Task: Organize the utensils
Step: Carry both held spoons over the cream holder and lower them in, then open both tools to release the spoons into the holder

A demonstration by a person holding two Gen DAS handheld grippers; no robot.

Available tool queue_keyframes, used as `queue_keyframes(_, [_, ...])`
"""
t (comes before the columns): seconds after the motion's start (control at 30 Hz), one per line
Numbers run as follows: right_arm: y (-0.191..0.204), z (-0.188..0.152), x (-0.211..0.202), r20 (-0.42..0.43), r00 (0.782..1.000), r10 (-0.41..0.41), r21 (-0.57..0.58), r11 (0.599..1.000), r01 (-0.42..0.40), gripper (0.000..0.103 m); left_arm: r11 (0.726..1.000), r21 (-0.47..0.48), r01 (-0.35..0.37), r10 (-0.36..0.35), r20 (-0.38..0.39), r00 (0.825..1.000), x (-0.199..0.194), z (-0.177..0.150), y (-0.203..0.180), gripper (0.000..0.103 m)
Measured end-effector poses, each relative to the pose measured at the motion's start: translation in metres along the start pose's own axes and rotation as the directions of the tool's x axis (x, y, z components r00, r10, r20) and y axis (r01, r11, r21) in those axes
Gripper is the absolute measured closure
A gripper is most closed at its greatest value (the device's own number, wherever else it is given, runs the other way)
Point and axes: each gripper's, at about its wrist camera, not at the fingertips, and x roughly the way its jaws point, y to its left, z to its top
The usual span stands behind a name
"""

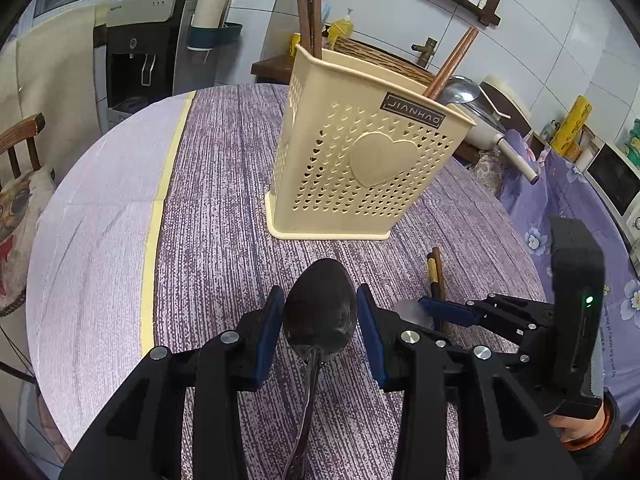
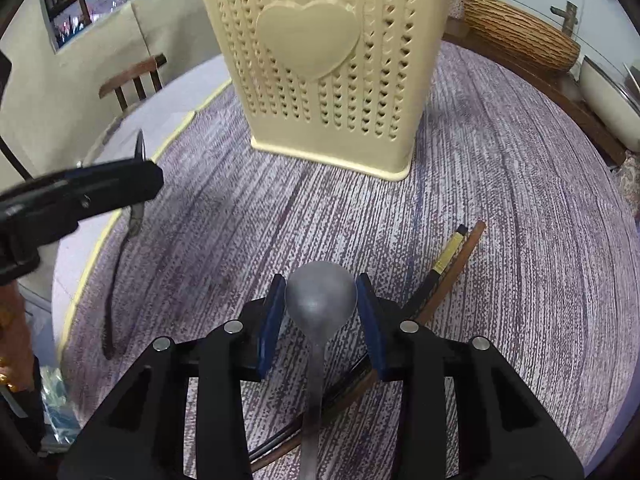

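my left gripper [image 1: 320,312] clenches a dark, shiny spoon [image 1: 320,312] by its bowl, above the purple tablecloth [image 1: 224,240] before the cream heart-pierced holder [image 1: 360,160]. my right gripper [image 2: 320,304] grasps a duller grey spoon [image 2: 320,296] likewise. only the right view shows the chopsticks [image 2: 452,264] full length; only the left shows chopsticks standing in the holder [image 1: 308,8].

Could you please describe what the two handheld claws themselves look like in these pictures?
Both the left claw and right claw are matte black linkage frames with round silver pivot bolts and blue fingers. The right unit's black rear block shows a green light; an orange cuff sits at the wrist.
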Motion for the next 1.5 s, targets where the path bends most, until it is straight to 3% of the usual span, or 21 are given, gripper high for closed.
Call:
queue_keyframes(0.4, [-0.008, 0.000, -0.093, 0.240, 0.970, 0.044, 0.070, 0.996, -0.062, 0.066, 0.999, 0.032, 0.025, -0.028, 0.075, 0.997, -0.030, 0.010, -0.018, 0.065])
queue_keyframes(0.83, [0.000, -0.002, -0.140, 0.311, 0.949, 0.051, 0.035, 0.997, -0.065, 0.066, 0.997, 0.082, 0.015, -0.025, 0.118, 0.993, -0.049, 0.018, -0.037, 0.066])
queue_keyframes(1.0, [0.000, 0.006, -0.154, 0.362, 0.931, 0.045, 0.040, 0.997, -0.064, 0.066, 0.996, 0.088, 0.015, -0.028, 0.142, 0.989, -0.059, 0.028, -0.040, 0.066])
queue_keyframes(1.2, [-0.003, 0.042, -0.178, 0.482, 0.876, -0.003, 0.076, 0.996, -0.039, 0.066, 0.998, 0.056, 0.038, -0.049, 0.218, 0.975, -0.079, 0.067, -0.041, 0.066])
queue_keyframes(1.33, [-0.006, 0.080, -0.198, 0.569, 0.820, -0.064, 0.108, 0.994, 0.003, 0.066, 0.998, 0.033, 0.052, -0.060, 0.304, 0.951, -0.094, 0.108, -0.045, 0.066])
queue_keyframes(1.4, [-0.007, 0.102, -0.208, 0.615, 0.782, -0.101, 0.136, 0.990, 0.021, 0.066, 0.998, 0.010, 0.067, -0.066, 0.349, 0.935, -0.100, 0.130, -0.046, 0.066])
queue_keyframes(1.5, [-0.010, 0.128, -0.212, 0.645, 0.751, -0.143, 0.165, 0.985, 0.047, 0.066, 0.997, -0.011, 0.070, -0.059, 0.411, 0.910, -0.107, 0.152, -0.048, 0.066])
